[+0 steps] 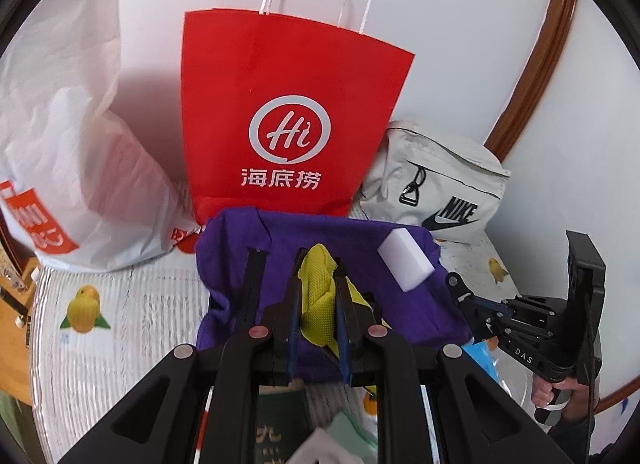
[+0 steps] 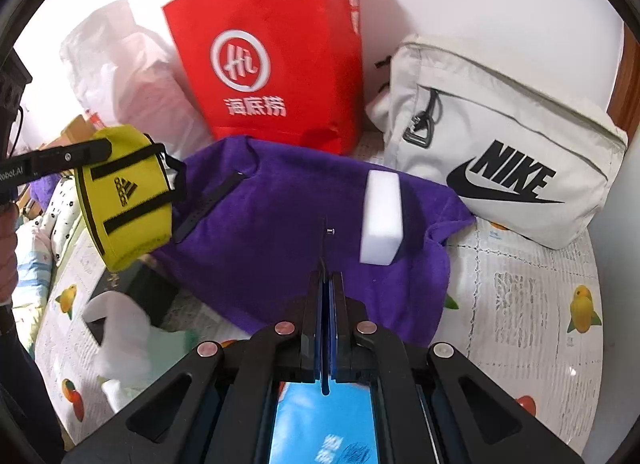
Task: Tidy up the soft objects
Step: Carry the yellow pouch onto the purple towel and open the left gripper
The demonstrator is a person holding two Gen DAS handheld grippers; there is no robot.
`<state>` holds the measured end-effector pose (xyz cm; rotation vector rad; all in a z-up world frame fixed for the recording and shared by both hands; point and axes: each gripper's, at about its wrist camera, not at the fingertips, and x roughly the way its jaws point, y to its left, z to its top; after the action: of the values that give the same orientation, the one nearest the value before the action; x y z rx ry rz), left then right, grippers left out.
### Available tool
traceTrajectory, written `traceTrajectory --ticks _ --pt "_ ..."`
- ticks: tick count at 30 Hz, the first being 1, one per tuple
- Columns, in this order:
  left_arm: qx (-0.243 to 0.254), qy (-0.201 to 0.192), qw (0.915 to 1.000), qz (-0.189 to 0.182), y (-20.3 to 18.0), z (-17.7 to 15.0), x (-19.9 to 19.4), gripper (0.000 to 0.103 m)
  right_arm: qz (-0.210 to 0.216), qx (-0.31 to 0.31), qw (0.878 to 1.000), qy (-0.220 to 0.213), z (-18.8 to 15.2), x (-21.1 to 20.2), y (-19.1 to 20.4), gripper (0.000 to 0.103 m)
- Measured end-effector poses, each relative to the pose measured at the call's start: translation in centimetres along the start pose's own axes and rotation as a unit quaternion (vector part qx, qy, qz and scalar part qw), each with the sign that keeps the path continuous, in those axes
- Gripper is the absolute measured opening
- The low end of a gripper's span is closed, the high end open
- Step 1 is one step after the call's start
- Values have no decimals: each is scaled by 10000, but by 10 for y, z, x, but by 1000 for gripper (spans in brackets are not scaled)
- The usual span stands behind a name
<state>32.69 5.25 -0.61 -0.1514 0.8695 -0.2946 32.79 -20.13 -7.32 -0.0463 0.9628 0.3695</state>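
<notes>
While held above purple towel:
Left gripper: clamps yellow pouch
Right gripper: closed, empty
Sponge: lies on towel

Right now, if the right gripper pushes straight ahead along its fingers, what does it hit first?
Probably the purple towel: the shut right gripper points over its middle. The white sponge lies just right of that line; the red bag stands farther back. Depth unclear.

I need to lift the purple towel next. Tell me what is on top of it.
A white sponge block lies on the purple towel. The left gripper holds a yellow pouch above it. Anything beneath the towel is hidden.
</notes>
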Motion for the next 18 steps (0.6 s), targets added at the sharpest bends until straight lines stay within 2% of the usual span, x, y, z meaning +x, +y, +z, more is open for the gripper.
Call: traceTrajectory --ticks 9,18 --pt "-61 266 9996 -69 7 10 48 15 13 -62 9992 406 4 43 -18 3" --pt "-20 542 9985 62 18 15 91 15 -34 -70 9973 737 1 68 -29 3"
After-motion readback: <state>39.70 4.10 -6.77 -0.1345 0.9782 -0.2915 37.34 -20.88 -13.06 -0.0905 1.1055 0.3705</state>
